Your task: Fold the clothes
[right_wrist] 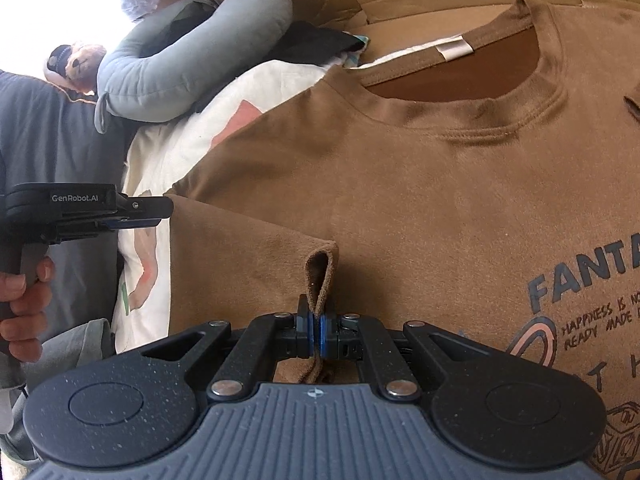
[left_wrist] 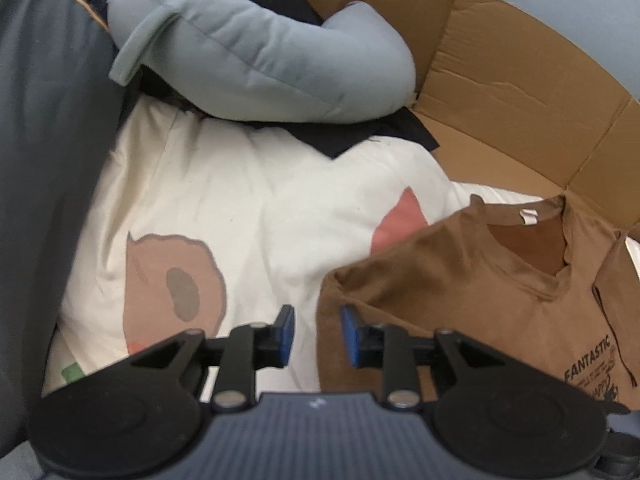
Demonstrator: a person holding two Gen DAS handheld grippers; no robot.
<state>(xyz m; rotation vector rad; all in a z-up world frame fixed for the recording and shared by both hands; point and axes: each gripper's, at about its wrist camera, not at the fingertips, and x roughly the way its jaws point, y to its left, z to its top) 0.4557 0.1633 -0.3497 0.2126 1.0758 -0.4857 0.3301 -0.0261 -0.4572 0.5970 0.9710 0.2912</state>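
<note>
A brown T-shirt [left_wrist: 460, 300] with dark "FANTASTIC" print lies face up on a white printed cloth [left_wrist: 248, 208], collar toward the cardboard. In the right wrist view the brown T-shirt [right_wrist: 400, 184] fills the frame. My right gripper [right_wrist: 316, 320] is shut on a pinched fold of its left sleeve edge. My left gripper [left_wrist: 316, 320] stands open over the shirt's left edge, and its blue pads do not press on the cloth. The left gripper [right_wrist: 152, 212] also shows at the shirt's left side, held by a hand [right_wrist: 20, 308].
An open cardboard box [left_wrist: 520, 92] lies flat behind the shirt. A grey-blue padded roll [left_wrist: 248, 44] rests at the back over a black cloth [left_wrist: 380, 128]. A teddy bear [right_wrist: 80, 66] sits far back left. Grey fabric [left_wrist: 48, 160] borders the left.
</note>
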